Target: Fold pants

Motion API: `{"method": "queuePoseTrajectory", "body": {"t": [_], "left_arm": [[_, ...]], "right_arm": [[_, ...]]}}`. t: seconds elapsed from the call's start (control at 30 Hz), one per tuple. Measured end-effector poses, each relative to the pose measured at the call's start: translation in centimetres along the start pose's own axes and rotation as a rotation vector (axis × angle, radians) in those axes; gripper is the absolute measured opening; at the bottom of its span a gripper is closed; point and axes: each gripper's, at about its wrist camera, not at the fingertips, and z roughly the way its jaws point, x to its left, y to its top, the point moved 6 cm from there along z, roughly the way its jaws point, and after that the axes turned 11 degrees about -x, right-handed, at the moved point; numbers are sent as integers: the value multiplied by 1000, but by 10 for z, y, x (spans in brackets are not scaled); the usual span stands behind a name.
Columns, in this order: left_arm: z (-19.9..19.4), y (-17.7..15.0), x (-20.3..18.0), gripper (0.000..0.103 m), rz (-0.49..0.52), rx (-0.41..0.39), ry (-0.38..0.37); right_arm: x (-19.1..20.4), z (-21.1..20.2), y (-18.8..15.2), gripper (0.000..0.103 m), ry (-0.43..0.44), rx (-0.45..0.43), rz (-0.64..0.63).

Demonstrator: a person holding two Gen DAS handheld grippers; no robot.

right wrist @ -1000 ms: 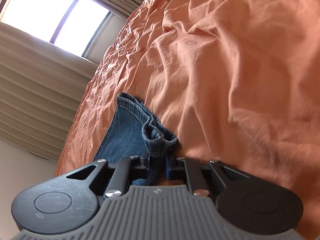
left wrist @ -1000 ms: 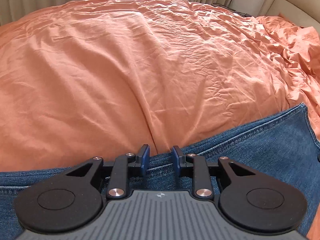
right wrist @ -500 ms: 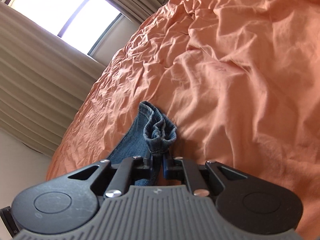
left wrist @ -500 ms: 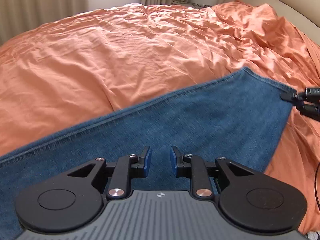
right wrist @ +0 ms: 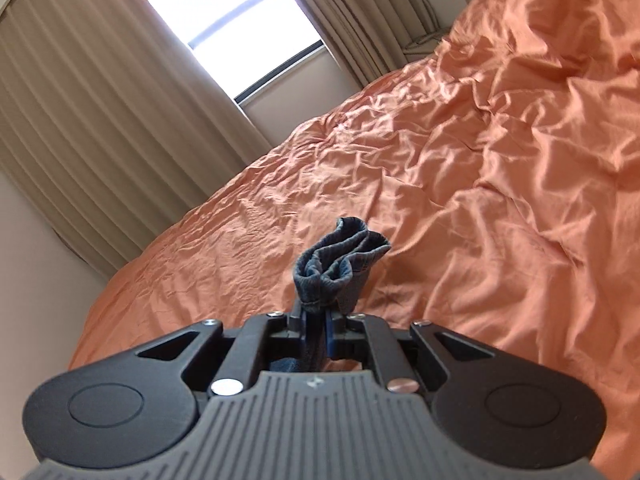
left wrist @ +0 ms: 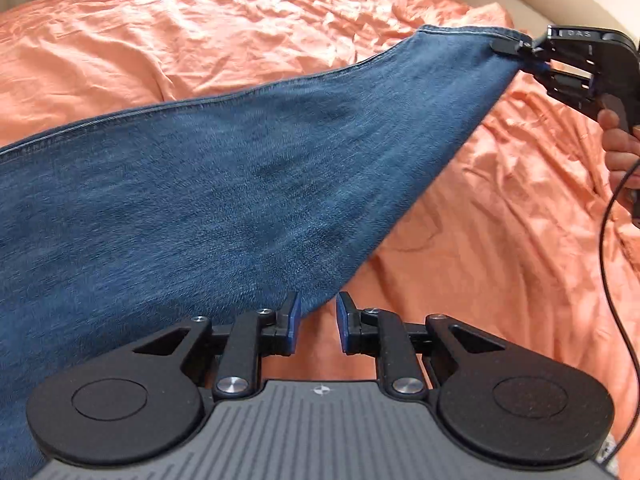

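The pants (left wrist: 208,184), blue denim, hang stretched in the air over the bed (left wrist: 168,44). In the left wrist view one leg runs as a broad band from the left edge up to the upper right, where its hem corner is pinched. A stitched seam runs along the band's upper edge. Its lower edge slants down to a point just above the left gripper (left wrist: 317,322). The cloth passes behind the left blue pad (left wrist: 295,316) there; whether it touches the pad cannot be told.

The left gripper is released: its two blue pads stand apart with orange sheet showing in the gap, and nothing lies between them.

The right gripper (left wrist: 520,49) is clenched on the pants at the hem. In its own view (right wrist: 316,330) the pads press a strip of denim between them, and the bunched hem (right wrist: 340,256) rises in folds just past the fingertips. A hand (left wrist: 618,148) grips its handle at the right edge of the left wrist view, and a black cable (left wrist: 608,240) drops from it.

The bed's orange sheet is wrinkled all over, most heavily toward the far right corner. Beyond the bed's far edge hang beige curtains (right wrist: 100,100) on either side of a bright window (right wrist: 240,28).
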Motion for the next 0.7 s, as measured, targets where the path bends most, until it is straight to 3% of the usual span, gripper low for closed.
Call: {"method": "queuePoseTrajectory", "body": {"t": [0.17, 0.4, 0.57, 0.7], "left_arm": [[-57, 15, 29, 21, -66, -84, 8], [-129, 27, 102, 21, -127, -188, 161], [-158, 18, 157, 21, -221, -197, 263], [-173, 2, 197, 21, -311, -203, 285]], "right_arm": [[80, -11, 11, 4, 67, -38, -163], [203, -9, -15, 4, 175, -45, -327], [277, 10, -71, 3, 243, 28, -371], [317, 30, -146, 3, 283, 129, -425]]}}
